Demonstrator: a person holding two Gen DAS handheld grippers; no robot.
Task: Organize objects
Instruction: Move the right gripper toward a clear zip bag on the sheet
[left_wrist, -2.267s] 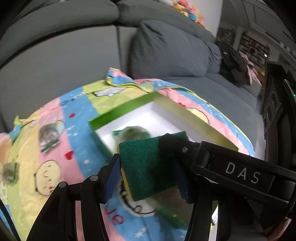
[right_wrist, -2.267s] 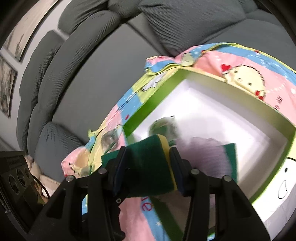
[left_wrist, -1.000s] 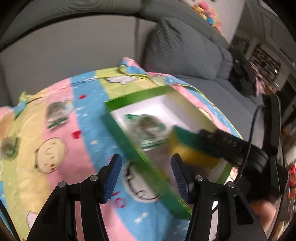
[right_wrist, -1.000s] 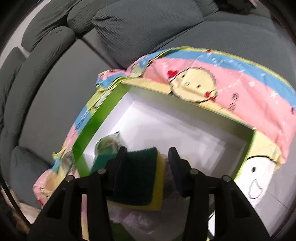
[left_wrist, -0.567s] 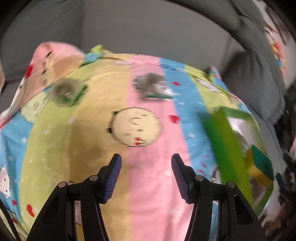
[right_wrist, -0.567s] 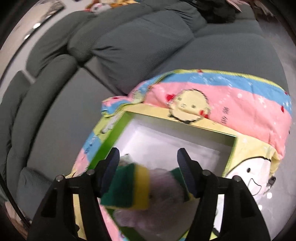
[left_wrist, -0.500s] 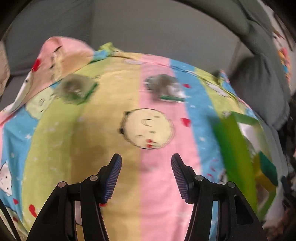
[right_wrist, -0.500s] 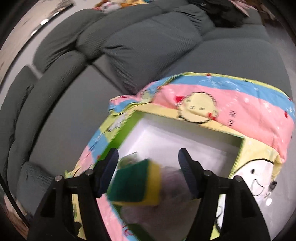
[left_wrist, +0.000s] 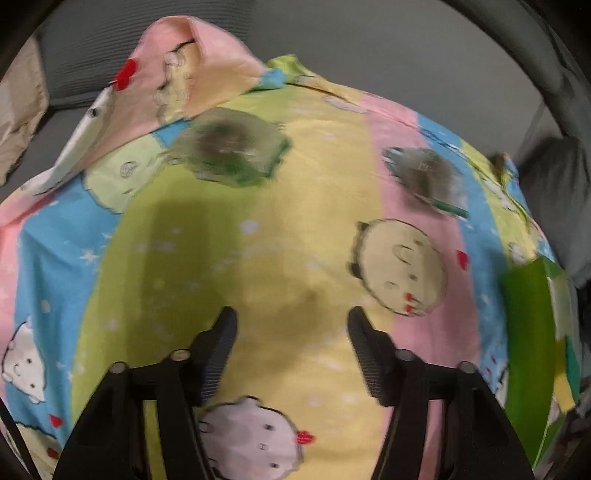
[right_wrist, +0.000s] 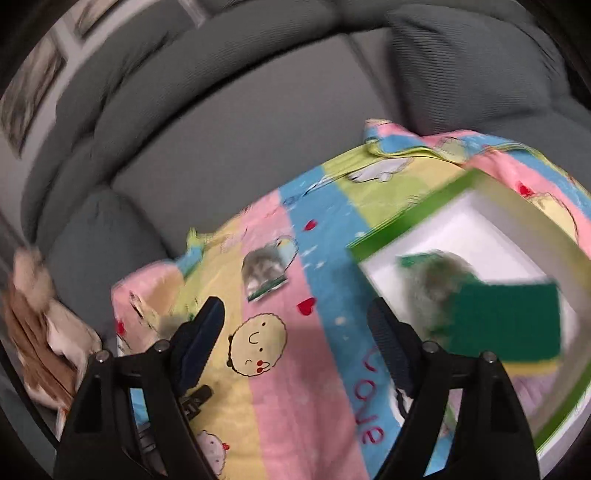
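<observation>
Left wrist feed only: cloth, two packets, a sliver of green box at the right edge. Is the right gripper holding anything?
Observer: No. The right gripper is empty. Its jaws have just been opening, and only the cloth shows between them.
Operator: Where's the sponge?
Observer: The green-and-yellow sponge lies inside the green box, dark green face up.
Operator: Anything else in the box?
Observer: A blurred grey-green packet sits there too, with the sponge overlapping it on one side.
</observation>
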